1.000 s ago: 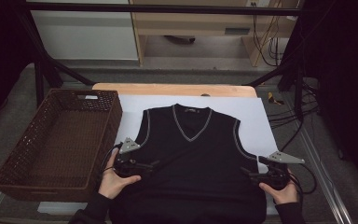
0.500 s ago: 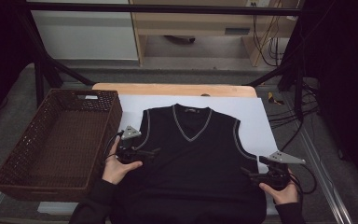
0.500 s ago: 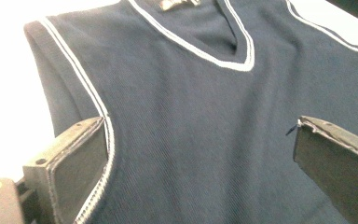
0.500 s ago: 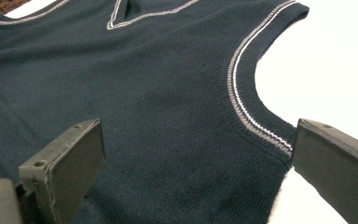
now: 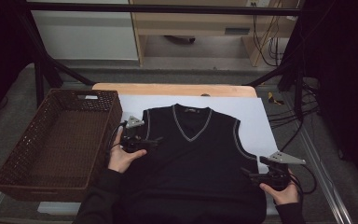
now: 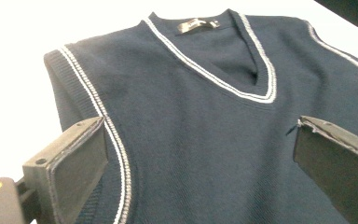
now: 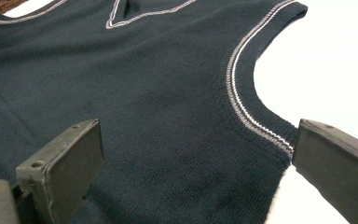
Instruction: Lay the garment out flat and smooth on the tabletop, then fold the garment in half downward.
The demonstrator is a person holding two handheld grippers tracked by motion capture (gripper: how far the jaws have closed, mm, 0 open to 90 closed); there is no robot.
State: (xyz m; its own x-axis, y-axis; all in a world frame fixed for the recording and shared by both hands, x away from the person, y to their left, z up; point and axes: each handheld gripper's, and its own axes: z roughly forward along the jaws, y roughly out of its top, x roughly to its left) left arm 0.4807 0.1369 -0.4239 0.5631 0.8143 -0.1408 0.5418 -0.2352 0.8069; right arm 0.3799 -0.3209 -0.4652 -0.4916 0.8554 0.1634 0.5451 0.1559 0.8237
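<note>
A dark sleeveless vest (image 5: 193, 158) lies flat, front up, on the white sheet (image 5: 256, 126) covering the worktop, its V-neck toward the far edge. The left tongs (image 5: 154, 140) hover over the vest's left armhole with jaws wide apart, holding nothing. The right tongs (image 5: 246, 173) sit at the near right side below the other armhole, jaws likewise apart. Risk, as I judge it: a shallow pinch may catch just the top layer, so the knit stretches or slips free, dragging the vest askew toward the wicker basket (image 5: 51, 144).
</note>
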